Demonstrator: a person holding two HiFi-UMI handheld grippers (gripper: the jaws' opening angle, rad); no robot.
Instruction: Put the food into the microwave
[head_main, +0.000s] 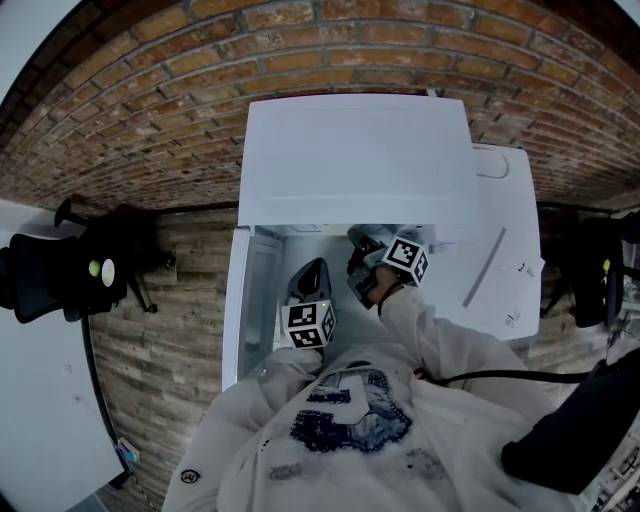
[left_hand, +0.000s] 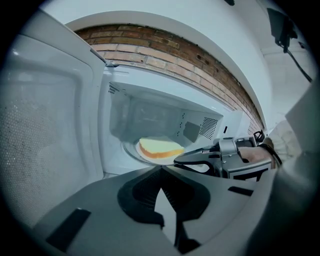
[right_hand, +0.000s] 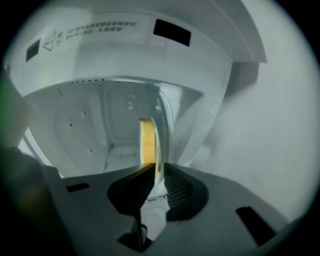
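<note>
A slice of yellow bread (left_hand: 160, 148) lies on a white plate (left_hand: 131, 148) inside the white microwave (head_main: 355, 160), whose door (left_hand: 45, 140) stands swung open to the left. My right gripper (left_hand: 181, 159) reaches into the cavity and is shut on the plate's near rim. In the right gripper view the plate (right_hand: 160, 142) and bread (right_hand: 146, 142) show edge-on, with the right gripper (right_hand: 156, 167) clamped on the rim. My left gripper (left_hand: 161, 169) hangs just outside the opening, shut with nothing in it. From the head view the left gripper (head_main: 312, 285) is left of the right gripper (head_main: 362, 250).
A brick wall (head_main: 150, 110) runs behind the microwave. A white cabinet top (head_main: 510, 260) adjoins its right side. A black office chair (head_main: 70, 270) stands on the wood floor (head_main: 165, 340) at the left, beside a white table (head_main: 40, 420).
</note>
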